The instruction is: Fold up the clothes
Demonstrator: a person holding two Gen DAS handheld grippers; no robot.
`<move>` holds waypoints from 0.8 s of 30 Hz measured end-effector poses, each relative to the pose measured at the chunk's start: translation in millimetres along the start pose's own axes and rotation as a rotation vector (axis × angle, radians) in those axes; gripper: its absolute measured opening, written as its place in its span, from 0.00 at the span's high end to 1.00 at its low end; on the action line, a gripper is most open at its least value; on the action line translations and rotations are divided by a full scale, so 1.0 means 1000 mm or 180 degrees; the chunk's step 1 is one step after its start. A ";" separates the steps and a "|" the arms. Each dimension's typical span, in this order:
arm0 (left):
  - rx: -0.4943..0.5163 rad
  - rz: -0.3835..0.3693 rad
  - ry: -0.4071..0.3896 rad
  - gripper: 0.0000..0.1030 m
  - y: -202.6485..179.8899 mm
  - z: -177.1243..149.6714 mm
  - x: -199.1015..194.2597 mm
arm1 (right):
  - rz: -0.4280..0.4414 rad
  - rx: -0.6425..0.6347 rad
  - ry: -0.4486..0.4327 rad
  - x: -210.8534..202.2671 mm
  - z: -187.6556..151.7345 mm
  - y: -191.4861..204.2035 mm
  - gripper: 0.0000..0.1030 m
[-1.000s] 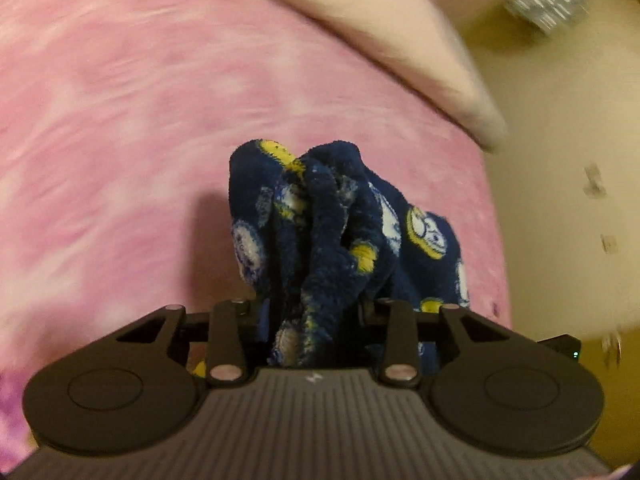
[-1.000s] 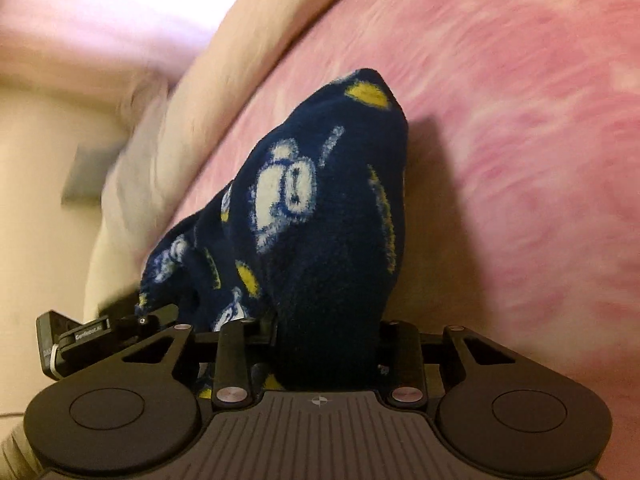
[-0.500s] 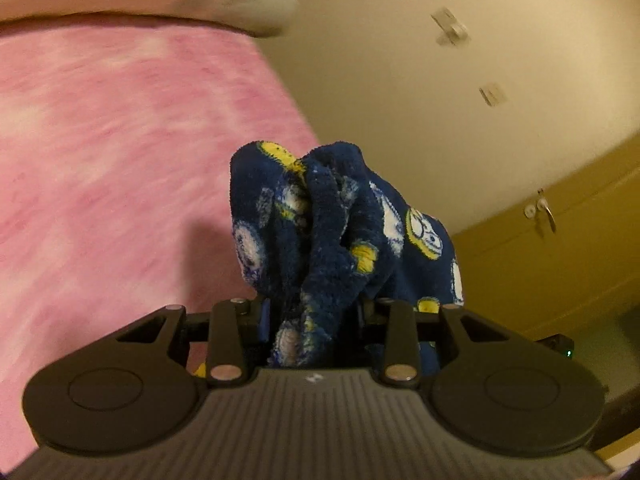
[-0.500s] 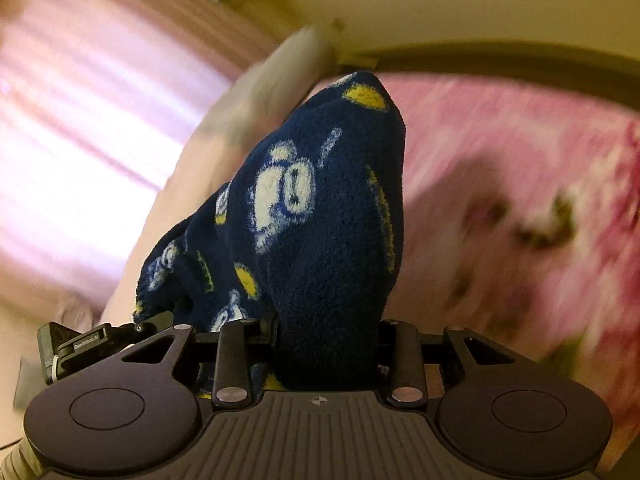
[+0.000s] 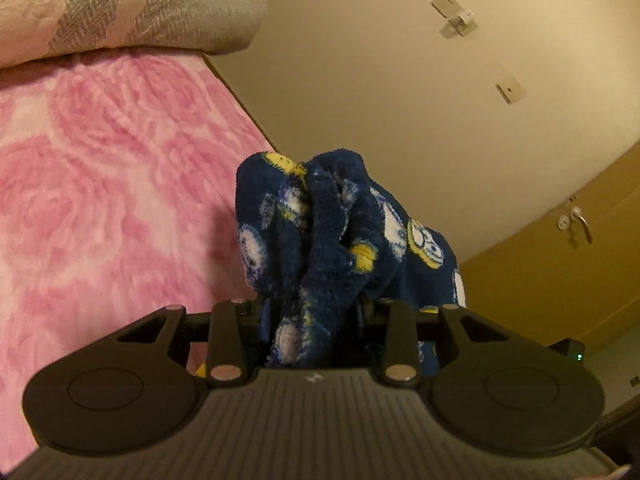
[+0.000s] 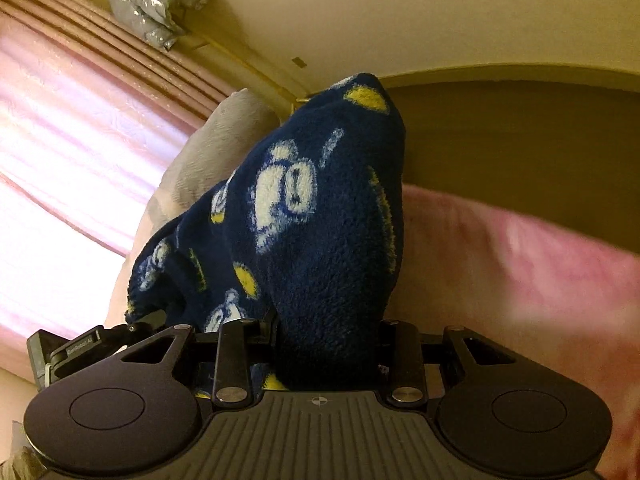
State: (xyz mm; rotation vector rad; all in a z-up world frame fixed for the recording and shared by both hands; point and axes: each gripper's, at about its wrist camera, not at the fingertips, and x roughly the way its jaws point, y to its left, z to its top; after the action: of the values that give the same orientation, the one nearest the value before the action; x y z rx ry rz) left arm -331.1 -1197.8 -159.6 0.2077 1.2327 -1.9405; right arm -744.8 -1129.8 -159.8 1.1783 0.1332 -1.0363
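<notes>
Now both tools are clamped on the navy fleece garment [image 5: 320,240]: left gripper [image 5: 312,332] pinching a bunched fold, right gripper [image 6: 328,344] another. It hangs above the pink blanket [image 5: 100,180].

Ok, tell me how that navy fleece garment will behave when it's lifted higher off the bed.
Probably floppy: the navy fleece garment bunches and droops between the left gripper and the right gripper. Likely light for its bulk, given the fluffy pile. Unlikely to slip, as thick folds fill both closed jaws.
</notes>
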 end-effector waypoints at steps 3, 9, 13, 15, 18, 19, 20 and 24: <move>-0.0100 0.0328 0.0014 0.65 0.020 0.002 0.018 | -0.0134 0.0025 -0.0027 0.024 -0.002 -0.011 0.33; -0.0263 0.0471 -0.0059 0.56 0.038 0.000 -0.002 | -0.0435 0.0165 -0.0385 -0.003 -0.027 -0.020 0.20; 0.0005 0.0852 -0.0262 0.71 0.018 0.003 -0.039 | -0.0824 0.0122 -0.0773 -0.046 -0.048 -0.006 0.20; 0.0312 0.0903 -0.0320 0.89 -0.005 -0.003 -0.053 | -0.1155 -0.0044 -0.0885 -0.057 -0.059 0.015 0.20; 0.0754 0.0806 -0.0373 0.99 -0.040 -0.020 -0.064 | -0.1386 -0.0486 -0.0912 -0.061 -0.077 0.055 0.40; 0.0916 0.0771 -0.0354 1.00 -0.049 -0.026 -0.062 | -0.1411 -0.0650 -0.0896 -0.057 -0.082 0.069 0.45; 0.1022 0.0770 -0.0302 1.00 -0.052 -0.033 -0.056 | -0.1423 -0.0820 -0.0876 -0.052 -0.089 0.082 0.51; 0.1245 0.0831 -0.0069 1.00 -0.045 -0.055 -0.032 | -0.1477 -0.1226 -0.0806 -0.023 -0.109 0.096 0.65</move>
State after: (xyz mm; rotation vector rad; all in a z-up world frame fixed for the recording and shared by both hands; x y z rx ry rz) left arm -356.7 -1126.8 -140.5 0.5198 0.7579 -1.9272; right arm -643.6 -1028.1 -126.8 0.6692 0.4011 -1.4808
